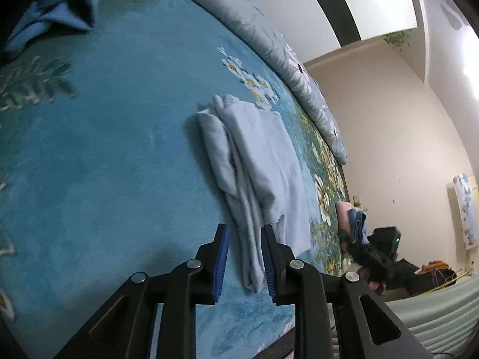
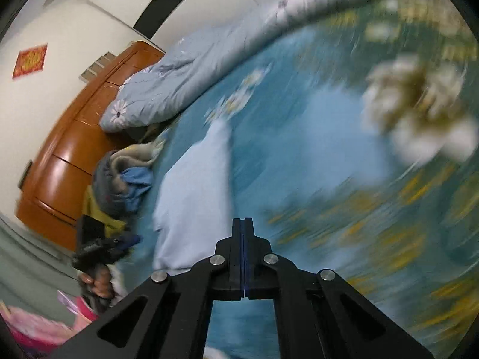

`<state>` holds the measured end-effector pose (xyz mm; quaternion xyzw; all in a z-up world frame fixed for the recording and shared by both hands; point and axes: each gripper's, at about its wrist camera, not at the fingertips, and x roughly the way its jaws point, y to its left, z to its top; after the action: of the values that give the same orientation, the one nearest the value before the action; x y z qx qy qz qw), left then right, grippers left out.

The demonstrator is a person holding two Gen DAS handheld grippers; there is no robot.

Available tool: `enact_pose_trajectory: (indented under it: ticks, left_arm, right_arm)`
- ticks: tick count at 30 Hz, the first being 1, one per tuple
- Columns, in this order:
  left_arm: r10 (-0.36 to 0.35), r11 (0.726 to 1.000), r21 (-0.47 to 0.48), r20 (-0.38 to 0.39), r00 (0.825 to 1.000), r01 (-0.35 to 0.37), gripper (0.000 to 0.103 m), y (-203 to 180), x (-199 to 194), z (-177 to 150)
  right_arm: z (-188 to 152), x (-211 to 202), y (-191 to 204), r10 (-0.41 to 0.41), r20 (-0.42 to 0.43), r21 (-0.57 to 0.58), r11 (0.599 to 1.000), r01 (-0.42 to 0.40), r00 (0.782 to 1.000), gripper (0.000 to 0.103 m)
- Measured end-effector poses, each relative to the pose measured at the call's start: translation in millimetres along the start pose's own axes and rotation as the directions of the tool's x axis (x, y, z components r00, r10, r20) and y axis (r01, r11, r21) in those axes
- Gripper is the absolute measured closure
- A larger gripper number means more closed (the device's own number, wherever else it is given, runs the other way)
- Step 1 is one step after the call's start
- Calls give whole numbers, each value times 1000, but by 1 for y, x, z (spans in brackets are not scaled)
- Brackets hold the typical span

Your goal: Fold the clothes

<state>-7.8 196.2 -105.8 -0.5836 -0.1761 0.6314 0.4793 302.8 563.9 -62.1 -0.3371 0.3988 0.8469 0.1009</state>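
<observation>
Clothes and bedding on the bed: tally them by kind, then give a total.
Folded pale blue garment: 1
Loose blue garment at the far corner: 1
Rolled grey-blue floral quilt: 1
Teal floral bedspread: 1
Heaps of other clothes by the headboard: too jumbled to count
Total: 4 countable items

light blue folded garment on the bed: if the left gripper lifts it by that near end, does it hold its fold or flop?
Probably flops: the light blue garment shows soft creases and loose layered edges, so it looks limp. Lifted by the narrow end between the left gripper fingers, the layers would likely slide apart. It seems light, and the plush bedspread may drag on it.
</observation>
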Motion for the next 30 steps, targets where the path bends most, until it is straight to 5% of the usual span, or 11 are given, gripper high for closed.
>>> enact_pose_trajectory:
  ticks: [5,12,14,16,25,30]
  left_arm:
    - [-9,998,56,1,1000,9,75,-26,22,15]
    - [15,988,154,-65,998,-5,61,-58,55,15]
    - [43,987,157,-71,997,-31,59,-56,60,10]
    - [51,989,142,-67,996,-41,58,-51,60,7]
    - [21,994,108,-72,997,-13,52,-35,63,4]
    - [-4,995,98,-78,997,11,51,-26,65,2]
  right_arm:
    - [-23,-11,-1,6,79,30,1000,-8,997,102]
    - [-75,38,23,63,42,77,995,-66,997,101]
    - [-84,48,30,76,24,93,993,-78,997,90]
    - [-92,58,36,90,7,110,990,-90,996,66]
    - [-121,96,63,155,-61,177,974,-142,986,62]
    - [-118,107,69,138,-21,255,958,-128,990,55]
